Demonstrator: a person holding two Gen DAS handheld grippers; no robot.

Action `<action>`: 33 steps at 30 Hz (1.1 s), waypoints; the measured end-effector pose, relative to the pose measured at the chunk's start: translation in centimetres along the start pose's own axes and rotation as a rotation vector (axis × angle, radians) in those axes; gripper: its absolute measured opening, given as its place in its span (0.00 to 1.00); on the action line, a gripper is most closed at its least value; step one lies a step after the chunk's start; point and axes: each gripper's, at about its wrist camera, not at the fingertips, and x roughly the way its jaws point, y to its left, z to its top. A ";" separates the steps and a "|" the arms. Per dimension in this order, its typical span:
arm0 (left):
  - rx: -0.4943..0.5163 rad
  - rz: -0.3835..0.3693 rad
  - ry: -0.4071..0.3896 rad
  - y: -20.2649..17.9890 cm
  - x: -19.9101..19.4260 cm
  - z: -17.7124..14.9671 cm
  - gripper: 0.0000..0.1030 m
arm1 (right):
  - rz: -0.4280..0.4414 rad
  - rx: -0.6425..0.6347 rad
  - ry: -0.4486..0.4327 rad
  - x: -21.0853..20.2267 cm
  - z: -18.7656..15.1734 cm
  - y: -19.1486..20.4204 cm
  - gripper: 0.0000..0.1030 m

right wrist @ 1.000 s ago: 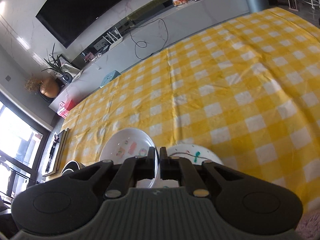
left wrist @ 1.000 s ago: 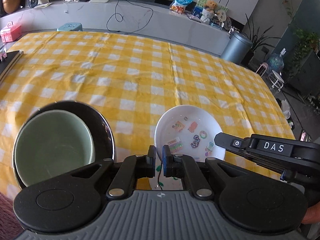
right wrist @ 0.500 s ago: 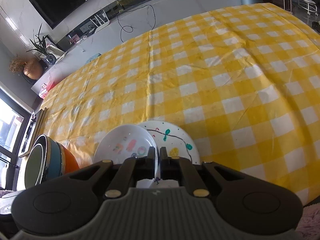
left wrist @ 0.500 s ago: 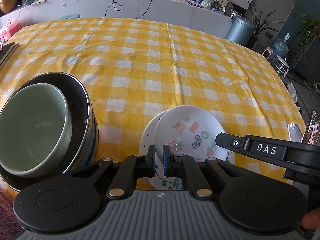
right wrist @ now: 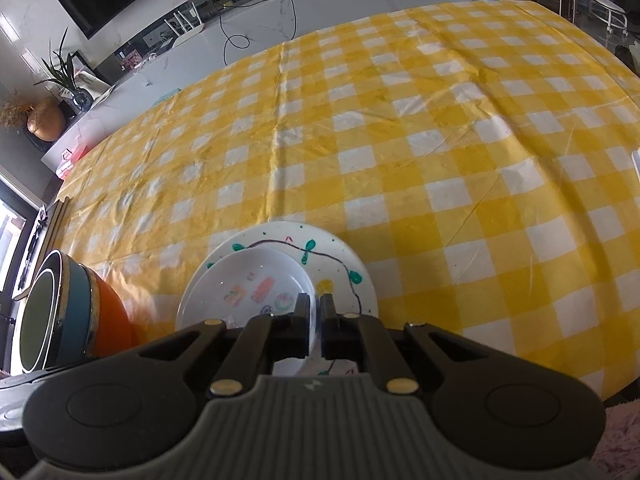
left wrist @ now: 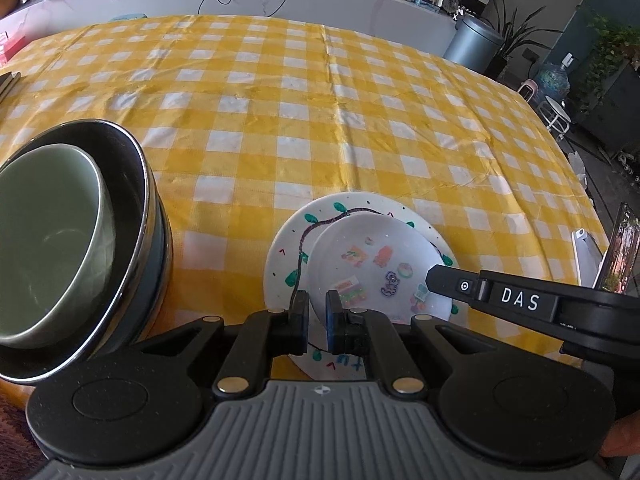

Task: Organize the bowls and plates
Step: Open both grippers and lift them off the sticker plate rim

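On the counter, small plate: the sticker-print small plate [left wrist: 380, 268] came down and sat on the big vine-painted plate [left wrist: 288, 256], where a second ago it hung above the cloth with the big one barely showing under it.
Left claw: the left claw [left wrist: 317, 314] was clenched on the small plate's near rim, having sunk with it.
Right claw: the right claw [right wrist: 314, 320] was pinched shut on the same plate's rim from the other side; it too had dropped.
Big plate: flat on the yellow check cloth [left wrist: 360, 120], near the counter's front edge.
Bowl stack: the green bowl [left wrist: 44, 236] nested in the dark bowl [left wrist: 136, 184], just left of the plates, apart from them.
Meaning: plates looked stacked; I judged letting go was the next call.
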 end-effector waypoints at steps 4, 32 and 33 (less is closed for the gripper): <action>-0.001 0.002 0.006 0.0 0.5 -0.1 0.07 | -0.003 -0.001 0.014 0.3 -0.1 -0.2 0.02; 0.123 0.076 -0.100 -1.2 -2.8 0.3 0.32 | 0.013 -0.053 -0.087 -1.4 0.4 1.0 0.37; 0.127 0.086 -0.112 -1.0 -3.3 0.5 0.33 | 0.018 -0.056 -0.096 -1.5 0.5 1.1 0.38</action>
